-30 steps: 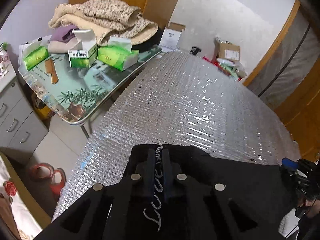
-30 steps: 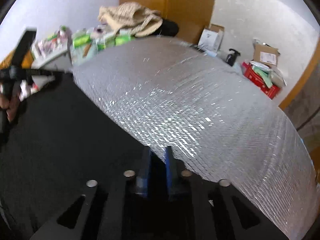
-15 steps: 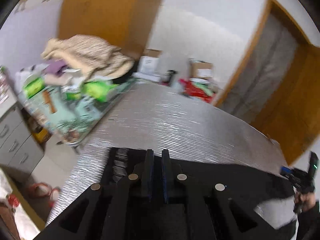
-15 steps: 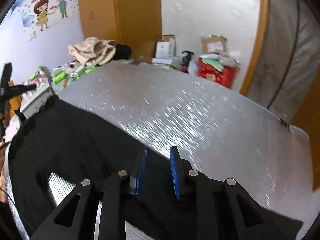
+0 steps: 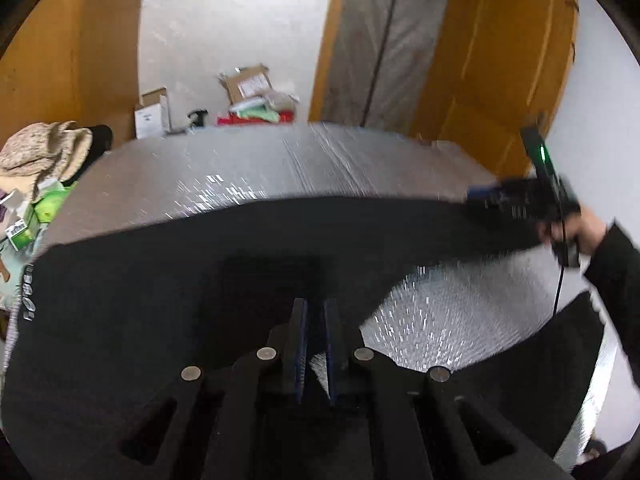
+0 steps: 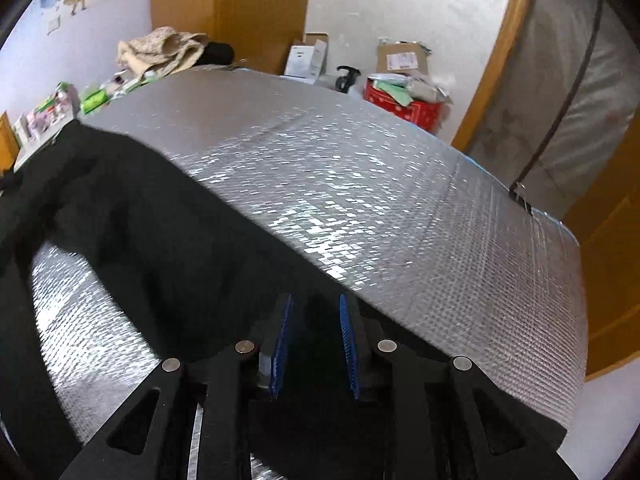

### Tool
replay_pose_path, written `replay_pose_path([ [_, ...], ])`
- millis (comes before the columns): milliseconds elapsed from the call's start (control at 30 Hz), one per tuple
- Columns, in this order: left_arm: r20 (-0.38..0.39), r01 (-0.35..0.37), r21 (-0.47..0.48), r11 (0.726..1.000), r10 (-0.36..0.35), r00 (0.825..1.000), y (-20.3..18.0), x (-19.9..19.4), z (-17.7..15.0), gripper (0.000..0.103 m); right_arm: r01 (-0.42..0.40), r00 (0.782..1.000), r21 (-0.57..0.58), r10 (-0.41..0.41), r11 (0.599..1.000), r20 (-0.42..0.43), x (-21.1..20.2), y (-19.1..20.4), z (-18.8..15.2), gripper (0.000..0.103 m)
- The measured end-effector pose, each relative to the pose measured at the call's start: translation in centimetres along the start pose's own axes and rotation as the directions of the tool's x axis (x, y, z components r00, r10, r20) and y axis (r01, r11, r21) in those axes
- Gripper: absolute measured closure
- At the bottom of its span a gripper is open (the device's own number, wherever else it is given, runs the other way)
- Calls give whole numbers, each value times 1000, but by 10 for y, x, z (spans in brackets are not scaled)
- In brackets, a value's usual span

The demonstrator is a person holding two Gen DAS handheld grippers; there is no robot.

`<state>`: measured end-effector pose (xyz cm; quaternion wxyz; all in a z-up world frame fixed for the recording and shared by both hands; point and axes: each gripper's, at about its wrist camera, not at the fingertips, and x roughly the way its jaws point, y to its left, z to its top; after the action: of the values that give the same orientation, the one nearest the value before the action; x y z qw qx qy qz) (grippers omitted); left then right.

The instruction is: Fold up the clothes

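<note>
Black garment [image 5: 168,280] now stretched between both grippers
Left gripper [image 5: 315,312] and right gripper [image 6: 314,312], fingers narrow, each pinch fabric; swung wider apart, ready to lay flat.

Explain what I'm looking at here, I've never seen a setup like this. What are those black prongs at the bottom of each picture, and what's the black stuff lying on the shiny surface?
There is no robot here. A person holds a hand tool in each hand, and each tool has two fingers and a wide-angle camera looking along them, so every picture shows its own tool's prongs at the bottom.

One picture comes from the left gripper. Its blue-padded fingers sit close together, pinching the edge of a black garment. At the right of that picture you see the person's other hand with the second tool.

The other picture comes from the right gripper. Its pads stand wider, with black cloth bunched between them.

The garment is stretched between the two tools over a silver quilted table cover. Boxes and household clutter sit beyond the table.
</note>
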<state>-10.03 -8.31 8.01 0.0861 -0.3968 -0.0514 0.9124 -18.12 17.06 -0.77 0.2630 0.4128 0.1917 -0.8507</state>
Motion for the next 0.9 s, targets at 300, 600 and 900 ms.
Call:
replay_pose_path([
  [300,-62,-4,-9,1000,4,998,9,44,-15,96,-109,992,-22,108,994,-59,26,-28,-1,80],
  [600,-47,21,-27,999,-22,999,11,43,-21,96,-54,998,-26,53,998,-16,25,-40,25,101],
  [900,-58,9,4,1000,-9,998,6,33,-19,96,64,998,148,-67,987,13,14,-73,17,81],
])
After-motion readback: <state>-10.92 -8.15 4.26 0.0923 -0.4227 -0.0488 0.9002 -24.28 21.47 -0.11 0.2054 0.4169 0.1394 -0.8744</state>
